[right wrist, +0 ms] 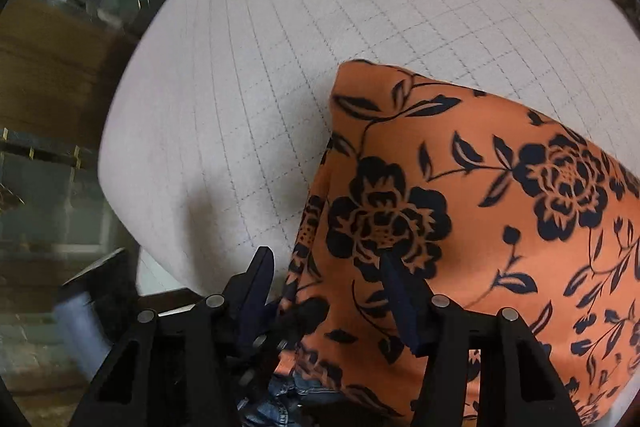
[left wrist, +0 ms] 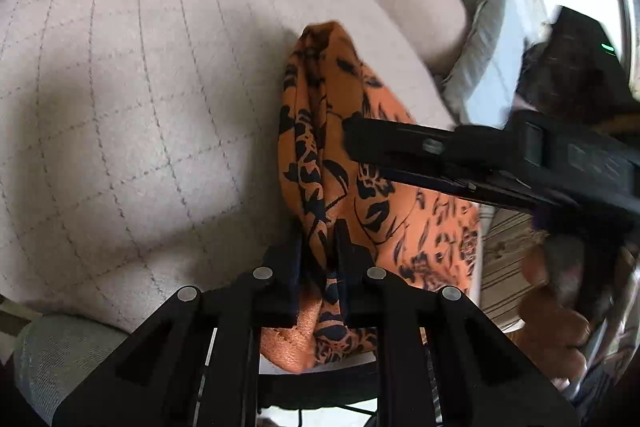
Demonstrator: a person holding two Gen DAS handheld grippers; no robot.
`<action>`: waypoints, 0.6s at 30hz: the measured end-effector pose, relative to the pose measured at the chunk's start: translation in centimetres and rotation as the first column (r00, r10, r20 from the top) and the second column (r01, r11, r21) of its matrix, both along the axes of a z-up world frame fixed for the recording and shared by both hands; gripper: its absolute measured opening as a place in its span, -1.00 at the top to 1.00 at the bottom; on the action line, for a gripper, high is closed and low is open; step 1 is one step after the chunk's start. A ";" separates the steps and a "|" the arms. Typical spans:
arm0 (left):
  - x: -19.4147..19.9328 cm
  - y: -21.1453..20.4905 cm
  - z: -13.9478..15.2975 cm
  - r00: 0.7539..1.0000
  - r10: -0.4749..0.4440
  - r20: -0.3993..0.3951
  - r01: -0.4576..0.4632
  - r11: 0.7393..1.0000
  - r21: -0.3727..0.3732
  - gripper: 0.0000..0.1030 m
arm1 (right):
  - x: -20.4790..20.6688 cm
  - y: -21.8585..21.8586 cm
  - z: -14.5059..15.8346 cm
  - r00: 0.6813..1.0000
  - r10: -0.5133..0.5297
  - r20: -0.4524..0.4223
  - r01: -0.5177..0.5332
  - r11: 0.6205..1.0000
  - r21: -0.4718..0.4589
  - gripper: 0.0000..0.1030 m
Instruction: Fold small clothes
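black left gripper point(left wrist: 320, 247) is clamped on a bunched edge of the orange cloth with black flowers point(left wrist: 360, 131). black right gripper point(right wrist: 326, 291) stands apart astride its edge, over the grey checked cushion point(right wrist: 280, 67).

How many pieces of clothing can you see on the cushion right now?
1: the orange flowered cloth lies on the grey cushion, its bunched edge pinched in the left gripper. Blue denim shows below the right gripper, maybe another.
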State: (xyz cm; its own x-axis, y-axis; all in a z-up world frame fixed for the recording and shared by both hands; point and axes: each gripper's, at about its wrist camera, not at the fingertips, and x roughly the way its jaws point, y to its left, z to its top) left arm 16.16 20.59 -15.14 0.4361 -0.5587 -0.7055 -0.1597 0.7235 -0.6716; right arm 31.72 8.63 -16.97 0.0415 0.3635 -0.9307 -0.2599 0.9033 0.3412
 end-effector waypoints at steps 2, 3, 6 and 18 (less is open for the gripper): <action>-0.1 0.0 0.0 1.000 0.005 0.004 -0.005 1.000 -0.001 0.75 | 0.6 0.6 -0.3 1.000 0.009 -0.013 -0.009 1.000 0.001 -0.04; -0.2 0.0 0.1 1.000 0.006 0.010 -0.006 1.000 0.001 0.75 | 1.2 0.9 -0.7 0.999 0.011 -0.034 -0.011 1.000 0.008 -0.04; -0.4 0.0 0.5 0.999 0.016 0.039 -0.016 1.000 0.005 0.75 | 2.4 2.3 -2.3 0.995 0.046 -0.094 -0.050 0.998 -0.034 -0.04; -1.7 -2.7 4.5 0.994 -0.015 0.108 0.006 0.996 0.084 0.79 | 0.5 0.8 -0.7 0.997 0.063 0.048 -0.060 0.996 -0.073 0.70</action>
